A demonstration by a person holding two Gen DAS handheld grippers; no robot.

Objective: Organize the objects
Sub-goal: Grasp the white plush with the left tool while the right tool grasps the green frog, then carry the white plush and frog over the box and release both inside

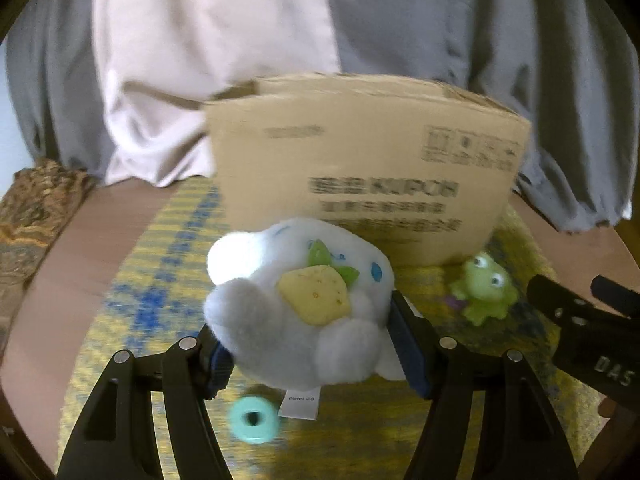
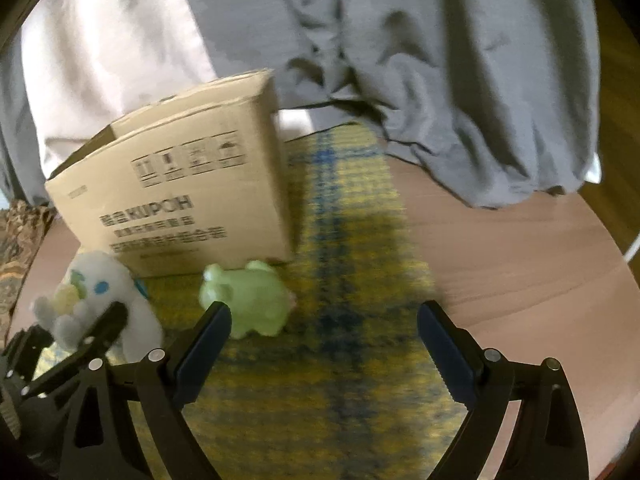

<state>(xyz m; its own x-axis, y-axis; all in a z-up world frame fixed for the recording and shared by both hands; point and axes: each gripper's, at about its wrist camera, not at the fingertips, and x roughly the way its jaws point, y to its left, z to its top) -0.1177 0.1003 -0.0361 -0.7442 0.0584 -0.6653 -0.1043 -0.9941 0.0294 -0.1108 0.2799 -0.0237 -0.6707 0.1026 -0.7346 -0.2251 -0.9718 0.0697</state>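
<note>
My left hand-held gripper (image 1: 308, 344) has black slotted arms, silver screws and dark blue ribbed pads (image 1: 406, 344). My right hand-held gripper (image 2: 324, 338) looks identical; white "DAS" lettering marks its side.

1. A yellow and blue woven mat (image 2: 352, 240) covers the brownish floor (image 2: 500, 248)
2. Grey curtains (image 1: 460, 40) and a pale cloth (image 1: 192, 40) hang behind
3. A patterned rug (image 1: 36, 208) lies far left

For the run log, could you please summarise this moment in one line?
left claw: shut on white plush toy | right claw: open, empty | green frog toy: on mat, before cardboard box
</note>
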